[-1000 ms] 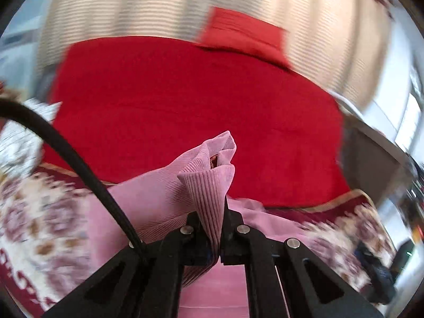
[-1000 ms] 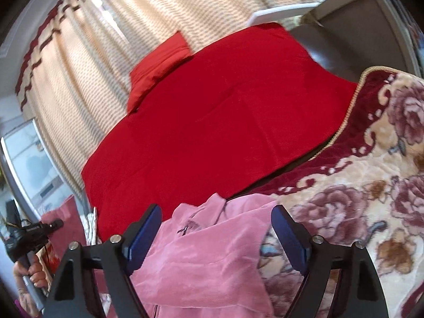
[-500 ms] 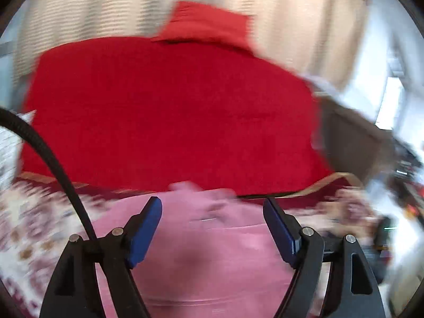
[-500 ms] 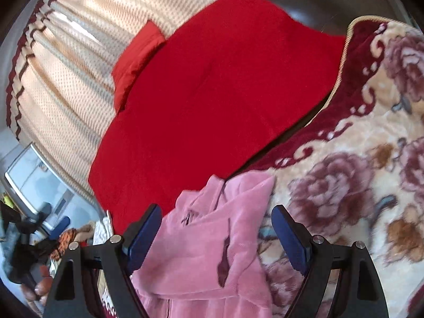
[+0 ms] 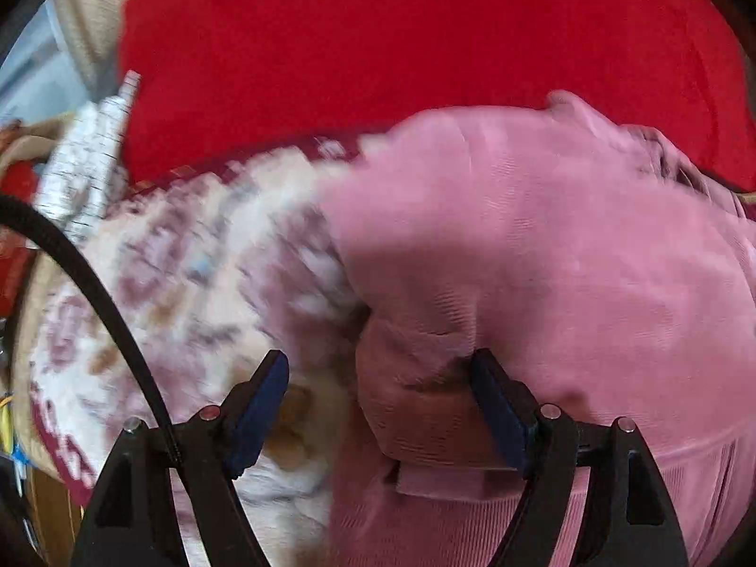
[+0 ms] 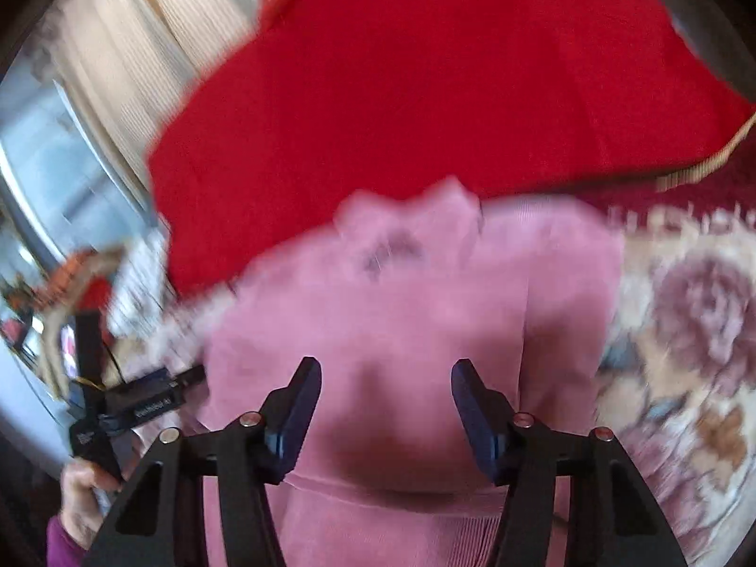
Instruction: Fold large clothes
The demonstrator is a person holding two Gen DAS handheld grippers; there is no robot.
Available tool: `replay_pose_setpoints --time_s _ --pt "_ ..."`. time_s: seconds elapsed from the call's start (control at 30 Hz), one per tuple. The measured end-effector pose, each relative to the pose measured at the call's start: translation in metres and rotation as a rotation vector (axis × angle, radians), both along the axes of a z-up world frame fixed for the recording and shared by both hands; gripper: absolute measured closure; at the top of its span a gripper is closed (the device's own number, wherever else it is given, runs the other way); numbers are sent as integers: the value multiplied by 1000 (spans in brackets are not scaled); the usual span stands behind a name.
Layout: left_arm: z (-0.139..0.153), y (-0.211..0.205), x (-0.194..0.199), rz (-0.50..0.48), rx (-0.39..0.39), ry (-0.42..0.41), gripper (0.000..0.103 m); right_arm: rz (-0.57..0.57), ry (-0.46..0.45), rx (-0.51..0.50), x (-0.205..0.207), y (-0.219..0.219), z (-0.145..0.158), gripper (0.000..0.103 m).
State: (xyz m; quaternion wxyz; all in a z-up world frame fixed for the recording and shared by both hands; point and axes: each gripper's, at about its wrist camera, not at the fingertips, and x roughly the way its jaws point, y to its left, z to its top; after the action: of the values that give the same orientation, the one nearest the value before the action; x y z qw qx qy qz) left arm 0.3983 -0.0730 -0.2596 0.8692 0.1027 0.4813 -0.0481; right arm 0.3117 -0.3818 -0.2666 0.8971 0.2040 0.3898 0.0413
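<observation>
A large pink corduroy garment (image 5: 543,245) lies spread on a floral blanket (image 5: 189,283). My left gripper (image 5: 380,385) hovers low over the garment's left edge, open. A folded lump of pink sleeve sits between its fingers, against the right pad (image 5: 496,406). In the right wrist view the same garment (image 6: 401,312) fills the middle, its collar toward the far side. Just above the lower body of the garment is my right gripper (image 6: 385,401), its jaws closing, with pink cloth below and between them but not pinched. Both views are blurred by motion.
A red bedspread (image 5: 401,38) covers the bed beyond the blanket, with cream curtains (image 6: 141,47) behind. A white patterned cloth (image 5: 90,160) lies at the left. A black cable (image 5: 94,293) crosses the left wrist view. A hand (image 6: 80,486) holds a black device at the lower left.
My left gripper let go of the pink fold, opened wide, and dropped toward the garment's left edge. My right gripper swung over the garment's middle and its jaws narrowed.
</observation>
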Motion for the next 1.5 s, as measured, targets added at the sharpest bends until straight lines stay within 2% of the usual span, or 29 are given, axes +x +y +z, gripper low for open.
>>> replay_pose_setpoints --time_s 0.03,0.07,0.13,0.2,0.23,0.3,0.37,0.43,0.53,0.63,0.7,0.8,0.97,1.03,1.1,1.13,1.33,1.4,1.5 --pt "3 2 -2 0 -9 -3 24 0 74 -12 8 3 -16 44" --pt "11 7 -4 -2 -27 -18 24 -3 73 -16 9 4 -18 44" --pt "23 14 -11 2 -56 -85 24 -7 46 -42 4 7 -11 44" --pt "33 17 -19 1 -53 -136 24 -2 -26 -6 -7 4 1 44" --pt "33 14 -23 -22 -48 -135 24 4 -77 10 -15 4 8 44" --pt "20 7 -27 -63 3 -83 24 -3 -111 -7 -20 5 14 40" --pt "8 5 -28 -79 33 -37 24 13 -46 -24 -14 10 4 37" --pt "10 12 -37 -80 -1 -34 24 46 64 -39 -5 14 -16 37" --pt "33 37 -64 -85 -80 -87 24 60 23 -80 -22 18 -7 37" --pt "45 61 -96 -96 -122 -134 24 110 -50 -35 -63 10 11 33" --pt "44 80 -116 -113 -162 -136 24 111 -86 -37 -88 3 21 31" --pt "26 104 -155 -159 -197 -80 24 82 -109 55 -138 -22 18 25" --pt "2 116 -208 -271 -231 -6 24 77 -38 176 -206 -58 -3 25" --pt "-9 113 -224 -315 -230 34 33 103 18 216 -223 -67 -13 25" --pt "-15 112 -229 -341 -257 82 58 122 69 253 -235 -73 -26 25" --pt "-18 112 -229 -346 -281 101 59 126 89 266 -238 -75 -32 25" --pt "-32 120 -214 -289 -370 180 57 122 166 242 -234 -81 -67 25" --pt "-35 121 -211 -276 -386 194 45 116 165 264 -225 -81 -74 23" --pt "-40 119 -208 -284 -402 207 44 119 147 256 -223 -78 -76 23"
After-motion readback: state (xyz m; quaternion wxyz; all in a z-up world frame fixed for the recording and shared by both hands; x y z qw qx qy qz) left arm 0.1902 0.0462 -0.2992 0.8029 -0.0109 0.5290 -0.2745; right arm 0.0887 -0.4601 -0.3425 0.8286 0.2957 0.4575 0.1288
